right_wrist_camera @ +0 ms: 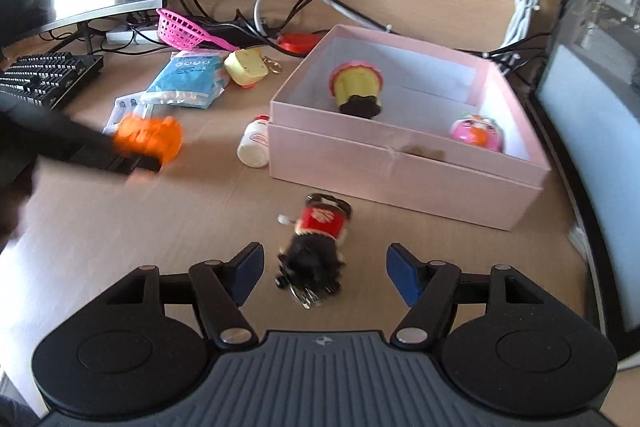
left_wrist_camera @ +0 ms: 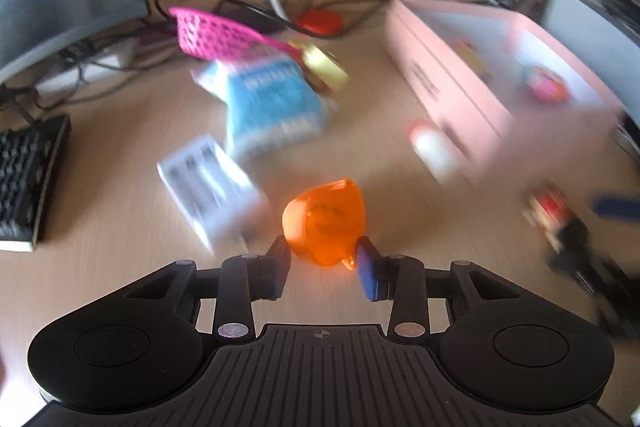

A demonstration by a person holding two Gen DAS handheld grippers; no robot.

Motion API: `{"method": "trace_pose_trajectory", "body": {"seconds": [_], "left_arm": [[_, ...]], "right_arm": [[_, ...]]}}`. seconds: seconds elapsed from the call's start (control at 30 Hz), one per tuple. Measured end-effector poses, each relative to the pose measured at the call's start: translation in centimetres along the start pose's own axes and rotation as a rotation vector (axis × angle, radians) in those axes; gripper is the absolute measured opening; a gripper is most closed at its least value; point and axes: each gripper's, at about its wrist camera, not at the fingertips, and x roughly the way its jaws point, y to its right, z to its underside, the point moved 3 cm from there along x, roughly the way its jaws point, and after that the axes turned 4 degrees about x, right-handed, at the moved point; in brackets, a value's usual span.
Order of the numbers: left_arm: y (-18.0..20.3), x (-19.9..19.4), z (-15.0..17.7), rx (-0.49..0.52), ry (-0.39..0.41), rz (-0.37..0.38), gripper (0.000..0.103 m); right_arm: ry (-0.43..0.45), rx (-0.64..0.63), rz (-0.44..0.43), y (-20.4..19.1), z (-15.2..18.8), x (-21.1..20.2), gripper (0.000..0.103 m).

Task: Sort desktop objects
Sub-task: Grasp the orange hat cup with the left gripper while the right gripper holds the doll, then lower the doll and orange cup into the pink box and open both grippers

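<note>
My left gripper (left_wrist_camera: 324, 259) is shut on an orange plastic toy (left_wrist_camera: 325, 223) and holds it above the desk; the view is motion-blurred. It also shows in the right wrist view (right_wrist_camera: 148, 139) at the left. My right gripper (right_wrist_camera: 324, 273) is open, its fingers either side of a black-and-red wind-up toy (right_wrist_camera: 318, 247) lying on the desk. The pink box (right_wrist_camera: 400, 171) stands just beyond, with a yellow-and-pink toy (right_wrist_camera: 356, 87) and a pink round toy (right_wrist_camera: 478, 131) inside.
A white bottle (right_wrist_camera: 254, 143) lies against the box's left wall. A blue packet (right_wrist_camera: 188, 79), a white battery pack (left_wrist_camera: 212, 183), a yellow toy (right_wrist_camera: 246, 67), a pink basket (right_wrist_camera: 180, 27), cables, a keyboard (right_wrist_camera: 44, 79) and a monitor lie behind.
</note>
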Motion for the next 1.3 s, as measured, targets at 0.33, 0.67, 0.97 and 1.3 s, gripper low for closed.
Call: {"method": "trace_pose_trajectory", "body": {"seconds": [0.33, 0.67, 0.97, 1.3], "left_arm": [[1.1, -3.2, 4.2, 0.006, -0.019, 0.06, 0.053], [0.4, -2.7, 3.5, -0.04, -0.025, 0.04, 0.059], [2.4, -4.4, 3.1, 0.033, 0.018, 0.092, 0.059], [4.9, -8.2, -4.4, 0.102, 0.219, 0.162, 0.059]], "right_arm": [[-0.039, -0.022, -0.034, -1.6, -1.0, 2.1, 0.045], [-0.06, -0.006, -0.017, -1.2, -0.4, 1.1, 0.043], [-0.025, 0.024, 0.012, 1.4, -0.6, -2.6, 0.042], [0.152, 0.046, 0.022, 6.1, -6.7, -10.1, 0.042]]}}
